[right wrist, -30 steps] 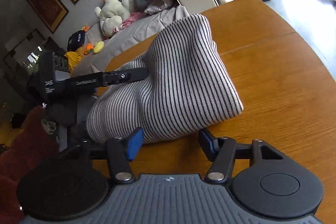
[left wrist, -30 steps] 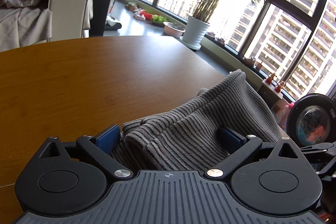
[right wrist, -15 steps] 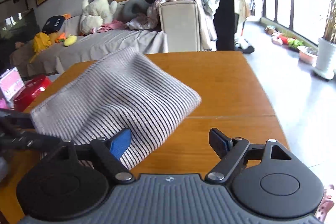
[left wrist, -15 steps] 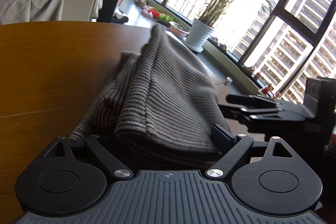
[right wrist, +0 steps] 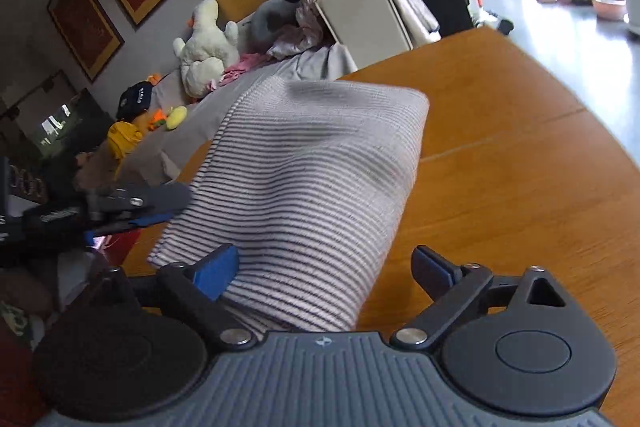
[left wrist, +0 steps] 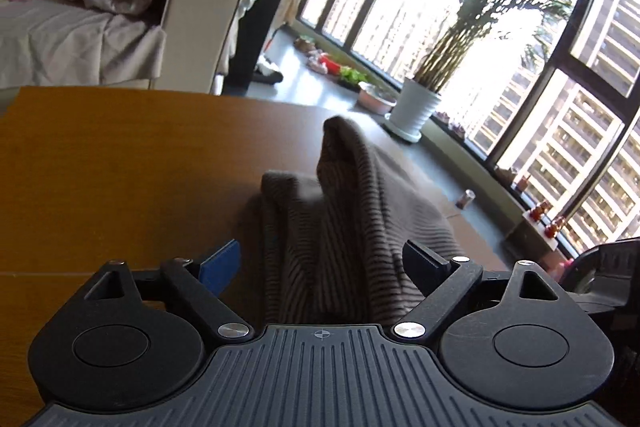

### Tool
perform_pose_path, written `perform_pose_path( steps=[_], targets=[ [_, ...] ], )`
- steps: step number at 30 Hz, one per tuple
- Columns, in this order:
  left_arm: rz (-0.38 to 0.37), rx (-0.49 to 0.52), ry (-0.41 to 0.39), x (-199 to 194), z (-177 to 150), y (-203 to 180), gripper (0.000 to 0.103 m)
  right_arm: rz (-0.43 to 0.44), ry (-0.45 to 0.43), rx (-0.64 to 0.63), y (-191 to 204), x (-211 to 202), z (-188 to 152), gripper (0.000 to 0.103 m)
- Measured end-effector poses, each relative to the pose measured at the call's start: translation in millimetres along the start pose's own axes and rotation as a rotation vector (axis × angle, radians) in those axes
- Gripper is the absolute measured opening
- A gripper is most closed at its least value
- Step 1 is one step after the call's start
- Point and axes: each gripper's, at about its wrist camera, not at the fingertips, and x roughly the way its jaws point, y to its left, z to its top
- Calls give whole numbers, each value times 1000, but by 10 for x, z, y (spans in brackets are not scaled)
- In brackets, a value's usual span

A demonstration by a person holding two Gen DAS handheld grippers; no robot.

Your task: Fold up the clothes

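Note:
A folded grey striped garment [left wrist: 344, 211] lies bunched on the wooden table [left wrist: 120, 167], and its near end runs between the fingers of my left gripper [left wrist: 323, 263]. That gripper is open, with its blue pads well apart and clear of the cloth. In the right wrist view the same striped garment [right wrist: 316, 179] arches up from the table [right wrist: 500, 155]. Its near edge lies between the wide-apart fingers of my open right gripper [right wrist: 325, 267], against the left pad. The left gripper [right wrist: 132, 203] shows side-on at the garment's left edge.
Beyond the table are a sofa [right wrist: 280, 75] piled with clothes and plush toys, and a beige armchair [left wrist: 196, 27]. A potted plant [left wrist: 416, 107] stands by the windows. The table's curved edge [right wrist: 592, 115] runs along the right.
The garment has bunched narrower between the left gripper's fingers, and its left pad shows again. The right wrist view has tilted, and the cloth now reaches in between the right gripper's fingers.

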Motion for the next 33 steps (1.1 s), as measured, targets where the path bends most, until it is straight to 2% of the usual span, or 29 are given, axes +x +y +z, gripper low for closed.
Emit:
perform_pose_path(
  steps=[1,2,5,9,12,15,17,18,22,23,26,28,30,31,32,33],
  targets=[
    [-22,-8,26,71,-36,8,78,31,5,16,-16,26,0,78],
    [-47,-17,47,125,-68,15,78,31,14,15,-29,29,18,74],
    [-89,-12,63,146,-167,-48,76,18,26,-4,-108,-6,127,68],
    [-143,53,91,249,-309,-354,78,-86,-7,-98,-156,-88,327,68],
    [-142,123,80,302,-391,-557,82,-155,-14,-143,-186,-125,473,70],
    [-134,97,57,187,-369,-513,83,-175,-71,-267,73,-214,357,75],
    [-103,71,5,4,-357,-420,88,-188,-109,-351,248,-274,278,82],
    [-54,69,-35,-101,-361,-379,90,-194,-128,-392,335,-304,238,84],
    [72,26,-142,-411,-350,-207,87,-191,-194,-586,777,-290,-1,86],
    [103,13,-156,-458,-341,-175,86,-186,-208,-636,898,-234,-81,86],
    [208,30,-146,-463,-330,-182,77,-210,-212,-626,870,-193,-58,86],
    [229,33,-117,-422,-321,-215,71,-227,-214,-619,848,-166,-41,86],
    [216,38,-98,-396,-335,-236,68,-243,-216,-611,827,-140,-24,77],
    [208,46,-94,-387,-337,-264,67,-251,-216,-607,816,-126,-16,68],
    [200,53,-89,-375,-337,-288,67,-259,-217,-603,805,-113,-7,53],
    [190,57,-83,-355,-334,-313,66,-267,-218,-599,795,-100,1,46]
  ],
)
